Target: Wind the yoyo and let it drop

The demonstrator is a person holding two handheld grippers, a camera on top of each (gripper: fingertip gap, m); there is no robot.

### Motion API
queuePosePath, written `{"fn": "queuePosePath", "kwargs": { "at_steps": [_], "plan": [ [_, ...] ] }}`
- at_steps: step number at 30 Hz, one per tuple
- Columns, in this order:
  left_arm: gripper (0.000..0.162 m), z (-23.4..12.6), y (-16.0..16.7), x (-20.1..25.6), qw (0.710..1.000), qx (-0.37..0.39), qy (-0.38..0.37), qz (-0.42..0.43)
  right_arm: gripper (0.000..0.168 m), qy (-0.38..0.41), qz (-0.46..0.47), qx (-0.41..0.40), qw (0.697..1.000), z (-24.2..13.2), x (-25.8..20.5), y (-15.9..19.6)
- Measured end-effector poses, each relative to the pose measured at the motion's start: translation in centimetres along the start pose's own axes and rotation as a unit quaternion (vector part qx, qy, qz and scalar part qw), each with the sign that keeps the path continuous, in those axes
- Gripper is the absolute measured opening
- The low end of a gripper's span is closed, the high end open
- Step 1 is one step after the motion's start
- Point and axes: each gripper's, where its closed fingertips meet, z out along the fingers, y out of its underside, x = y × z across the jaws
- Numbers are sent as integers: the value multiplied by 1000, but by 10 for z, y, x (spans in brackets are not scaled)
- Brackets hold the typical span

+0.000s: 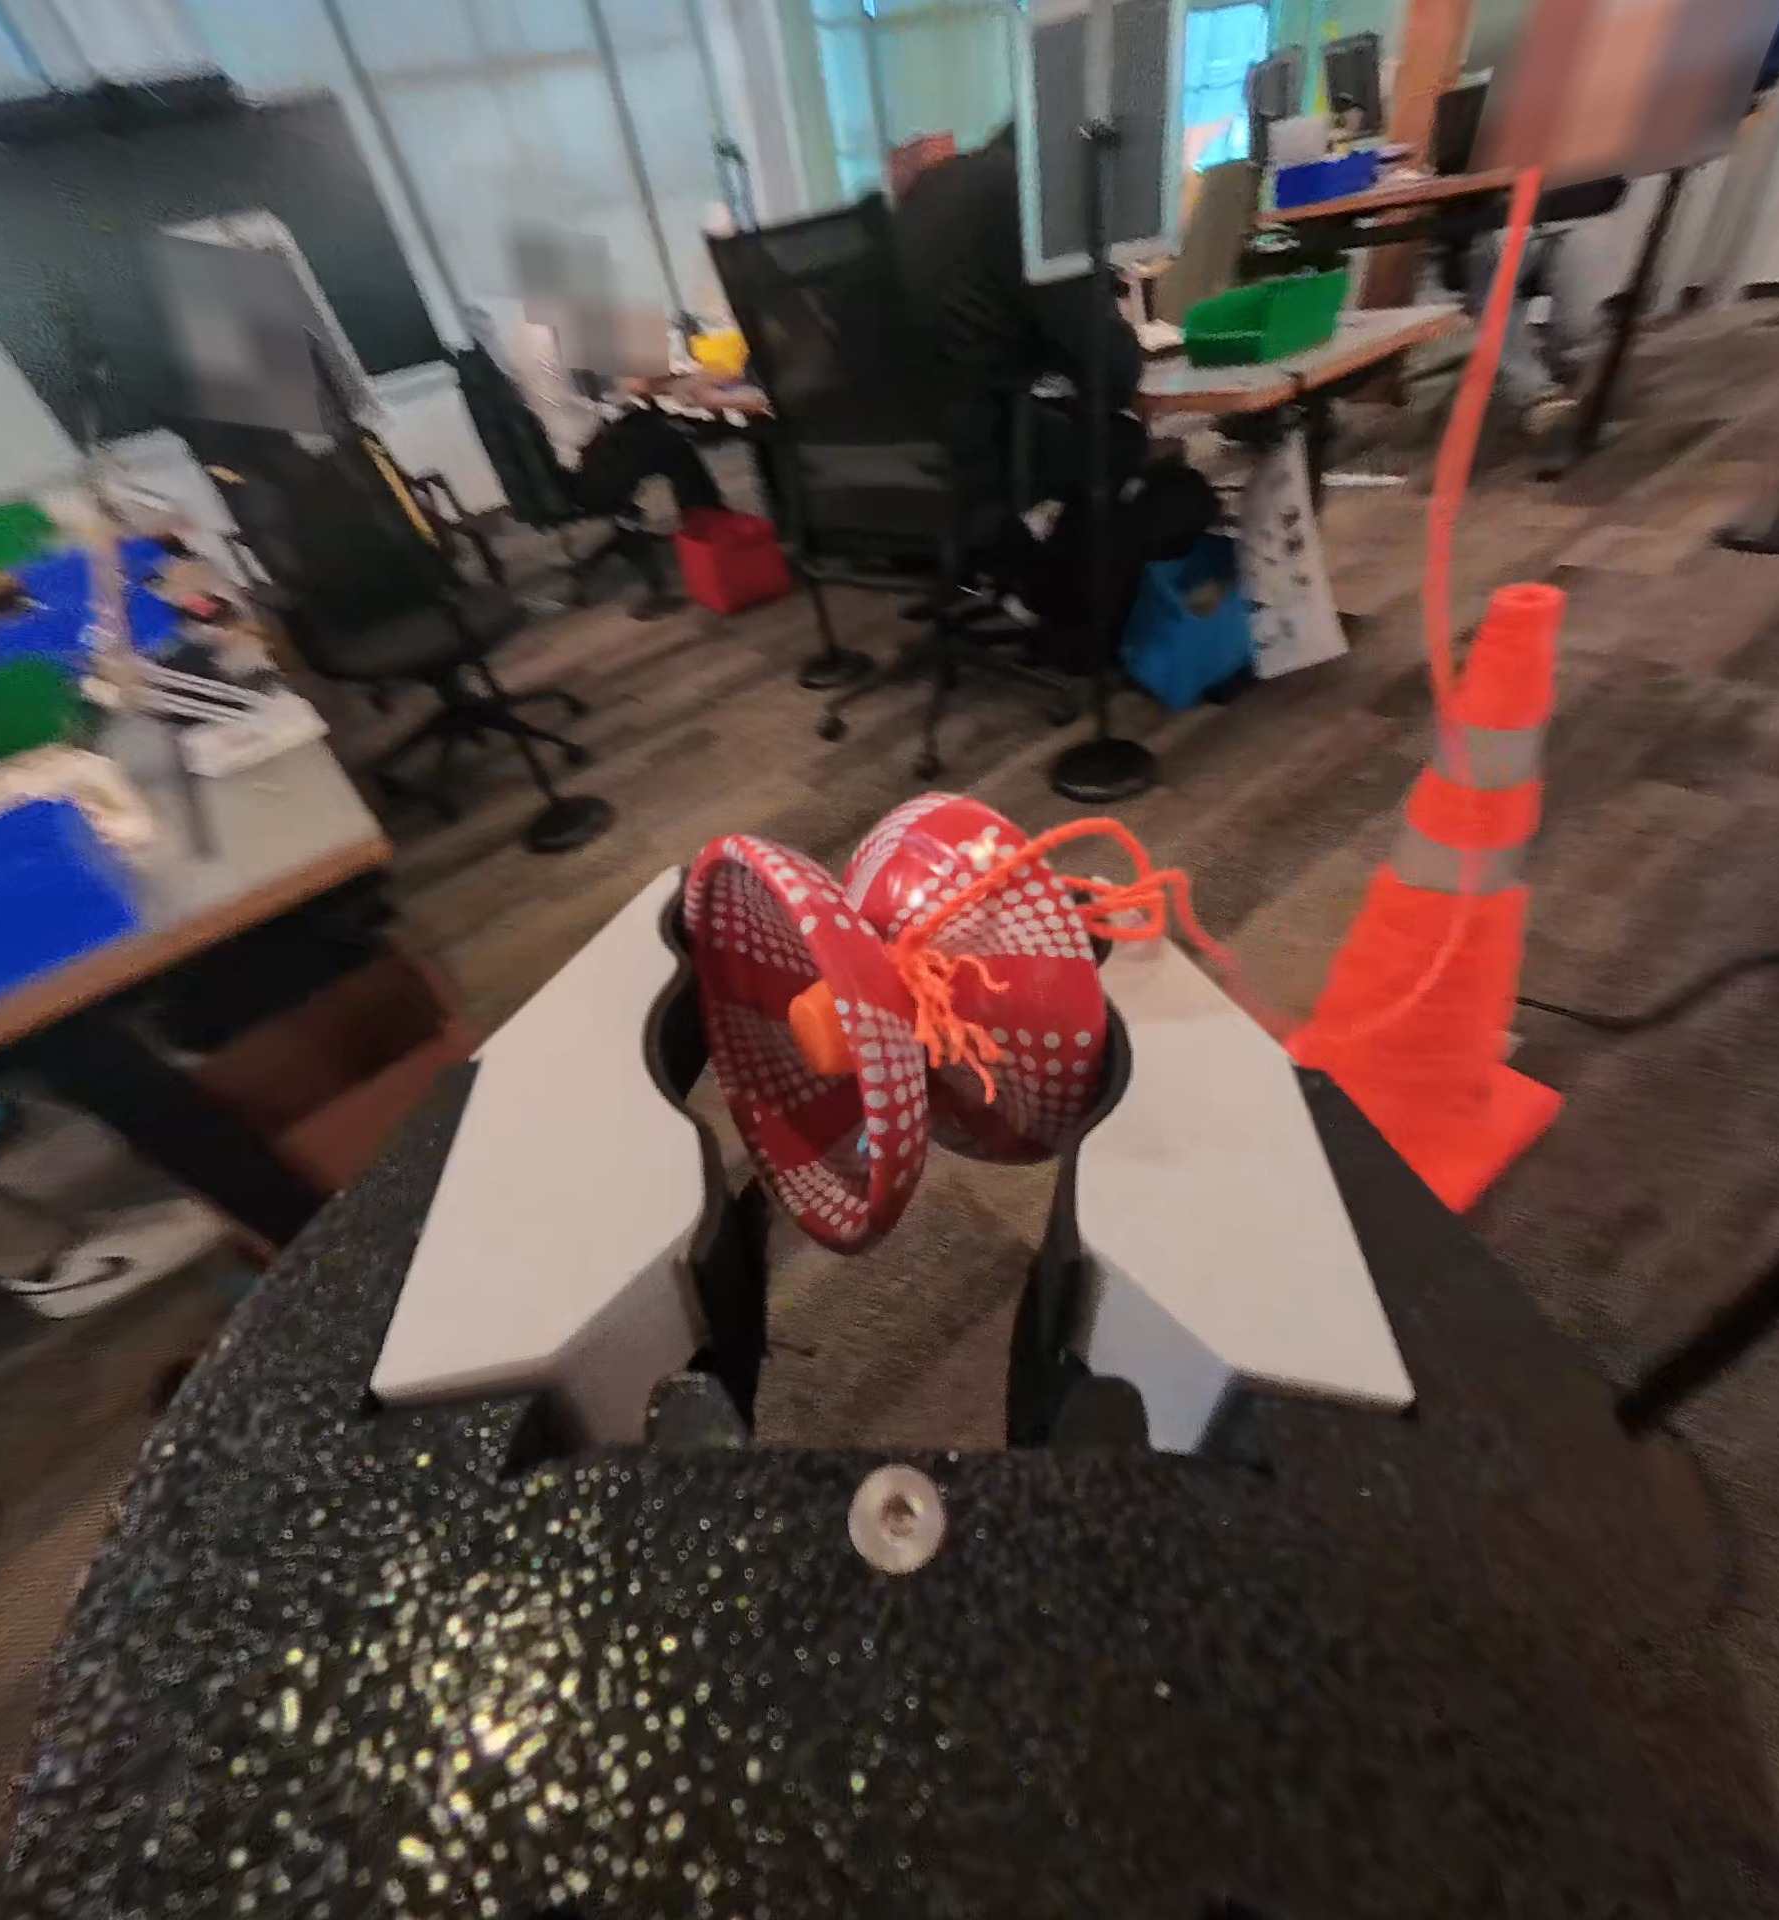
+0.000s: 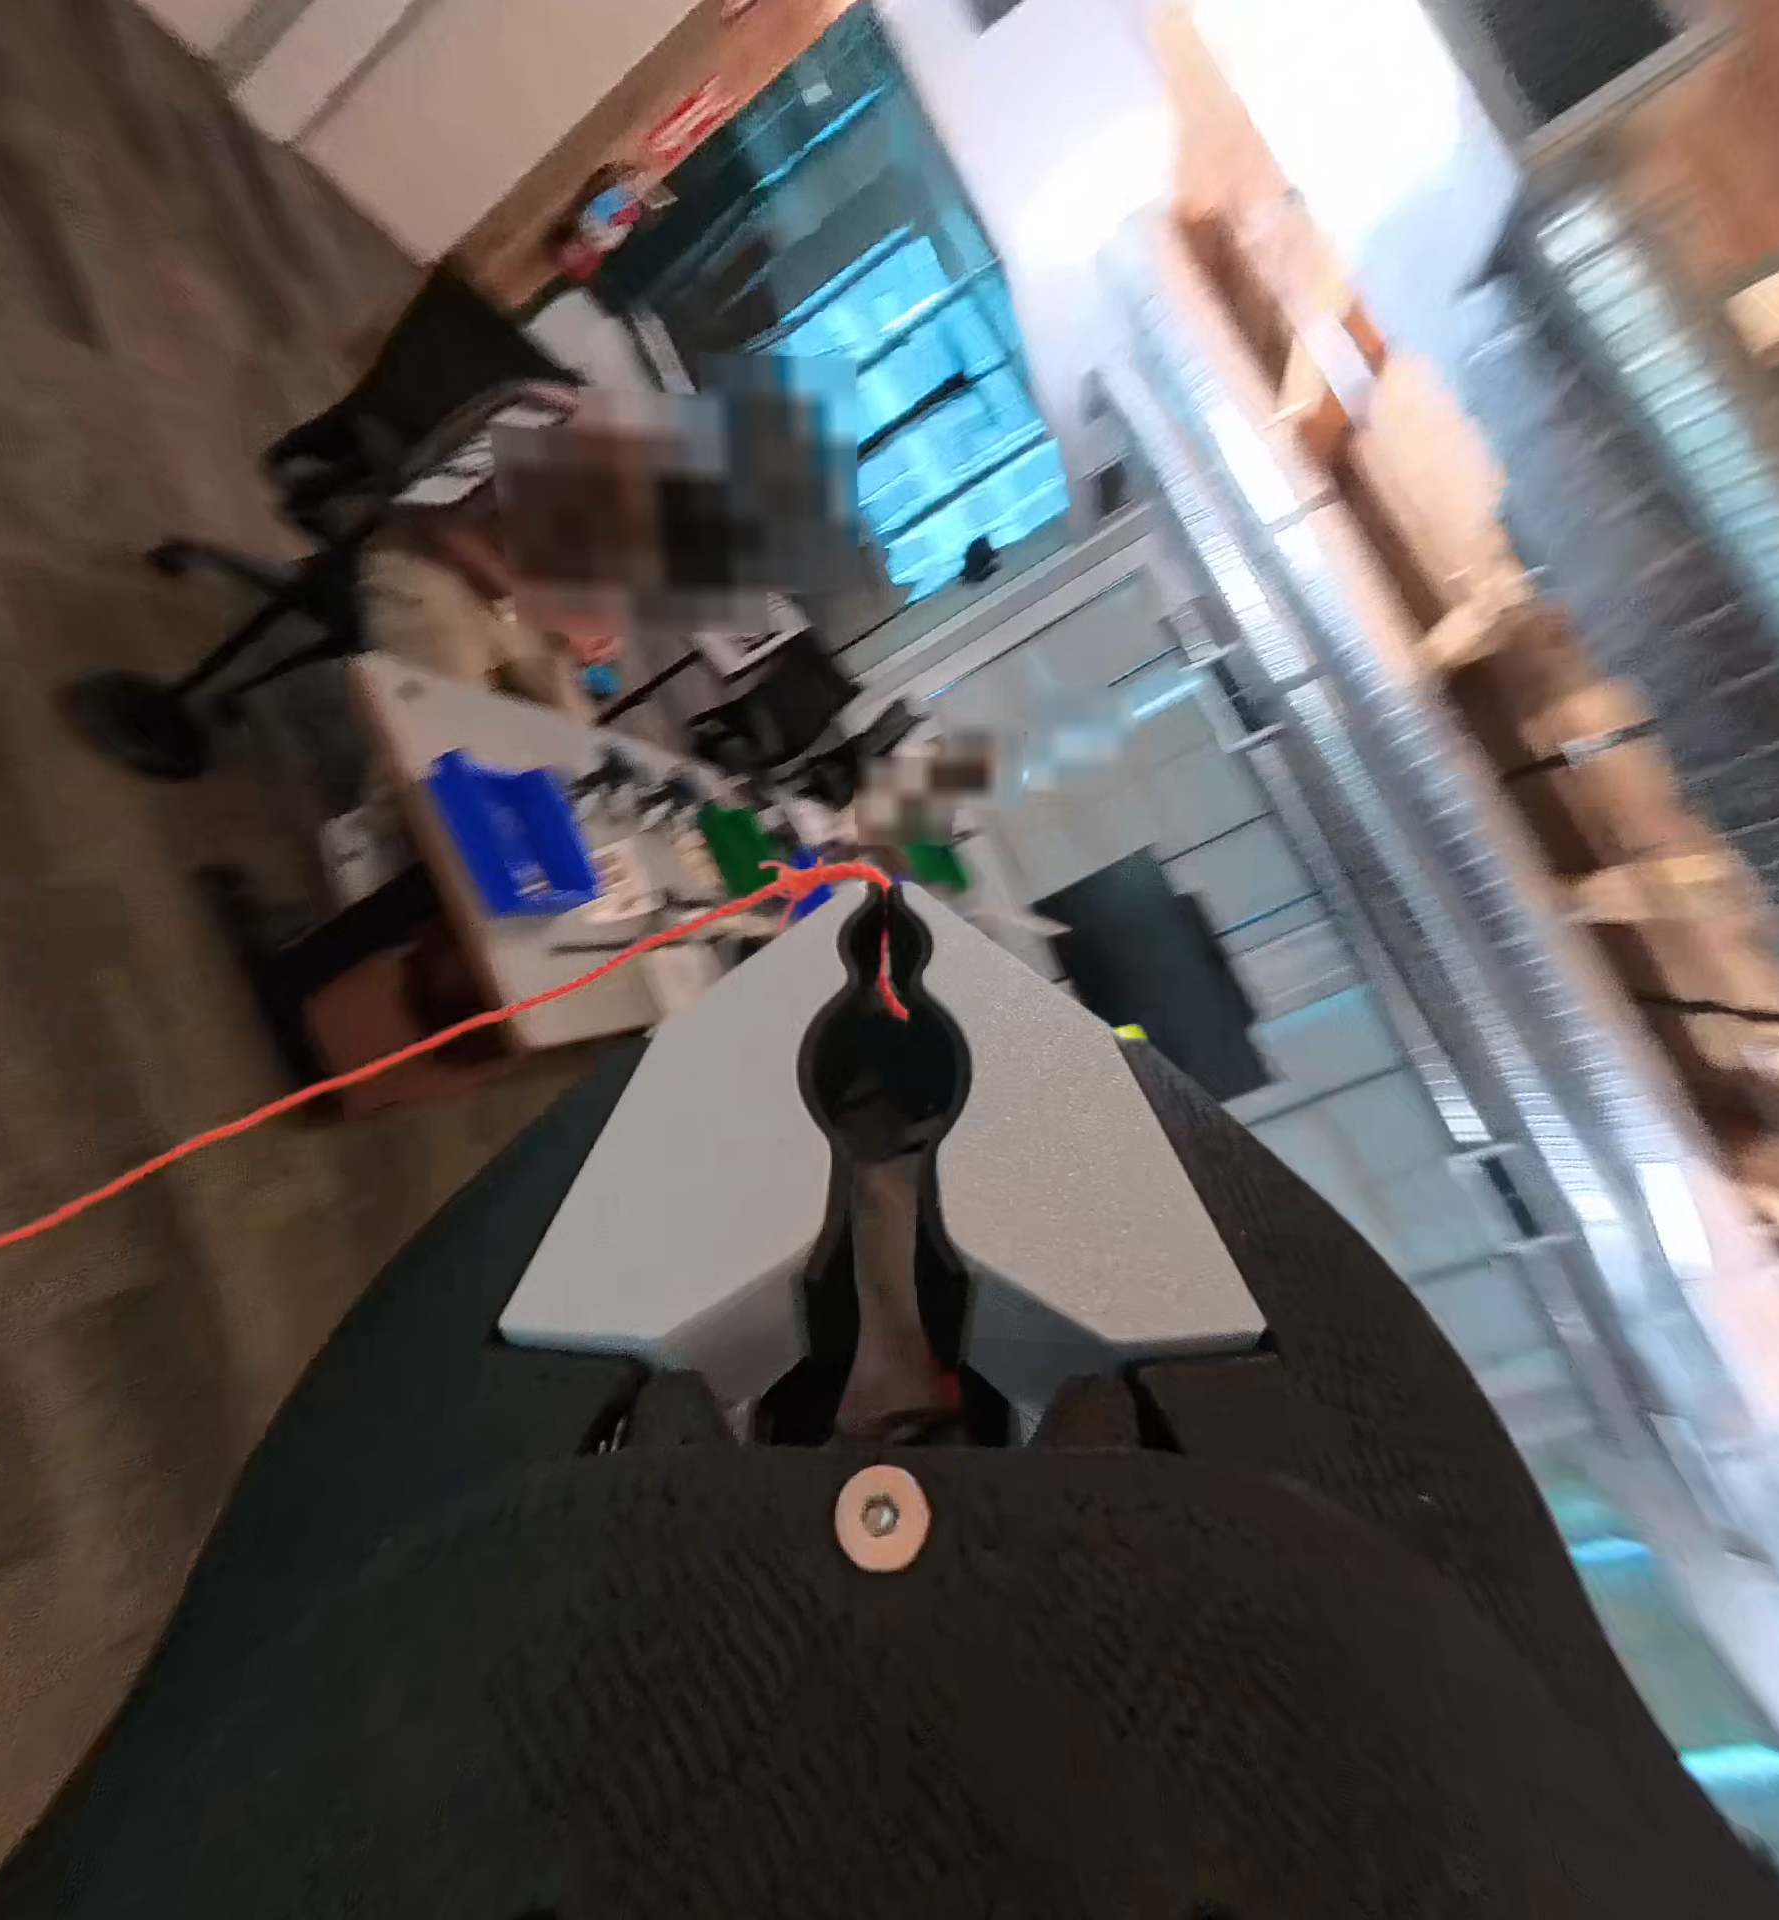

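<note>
Left gripper (image 1: pixel 895 1029): pale fingers clamped on the yoyo (image 1: pixel 890 1013), centre of the left wrist view, held clear above the carpet (image 1: pixel 1643 748). Yoyo: red, two halves with white dot pattern, orange hub; no brand mark legible. String (image 1: pixel 1477 416): orange, frayed knot at the yoyo's gap, loops beside its right half, then rises to the upper right of the frame. Traffic cone (image 1: pixel 1456 904): orange with grey bands, right of the gripper, string passing before it. Open carpet lies between cone and office chairs (image 1: pixel 864 468).

Right gripper (image 2: pixel 887 896): tips pressed together, pinching the string (image 2: pixel 397 1060), which runs to the left edge. Right view heavily blurred; no writing readable.
</note>
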Motion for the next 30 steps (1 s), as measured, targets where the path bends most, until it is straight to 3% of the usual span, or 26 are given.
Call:
{"fn": "queuePosePath", "kwargs": {
  "at_steps": [3, 4, 6, 9, 11, 13, 16, 19, 21, 23, 25, 27, 29, 30],
  "plan": [
    [69, -27, -53, -51, 998, 33, -40, 38, 1, -168, 56, -33, 984, -6, -136, 81],
    [69, -37, -73, -64, 997, 45, -48, 48, 13, -236, 56, -38, 969, -14, -192, 107],
    [69, -55, -112, -75, 995, 75, -36, 59, 36, -360, 83, -83, 926, -33, -302, 167],
    [68, -86, -162, -82, 991, 118, -15, 60, 71, -471, 161, -244, 832, -72, -435, 268],
    [69, -109, -186, -92, 988, 138, -31, 65, 67, -496, 168, -351, 776, -108, -489, 321],
    [68, -133, -203, -111, 982, 149, -89, 76, 69, -505, 152, -407, 746, -139, -516, 351],
    [69, -177, -222, -150, 959, 163, -219, 73, 73, -481, 129, -456, 737, -159, -510, 373],
    [69, -220, -238, -161, 928, 190, -316, 57, 68, -435, 117, -489, 747, -159, -475, 377],
    [68, -227, -239, -153, 924, 183, -330, 51, 66, -421, 115, -466, 769, -148, -456, 362],
    [69, -210, -240, -132, 945, 170, -277, 45, 66, -399, 112, -364, 834, -113, -437, 325],
    [69, -183, -248, -89, 969, 187, -158, 31, 66, -350, 94, -196, 911, -69, -414, 264],
    [70, -163, -254, -55, 978, 196, -67, 4, 53, -263, 60, -62, 961, -36, -383, 209],
    [69, -153, -256, -44, 981, 186, -53, 13, 52, -315, 61, -14, 947, -34, -391, 180],
    [69, -150, -256, -43, 982, 177, -56, 23, 51, -393, 98, -4, 914, -43, -406, 170]
  ]
}}
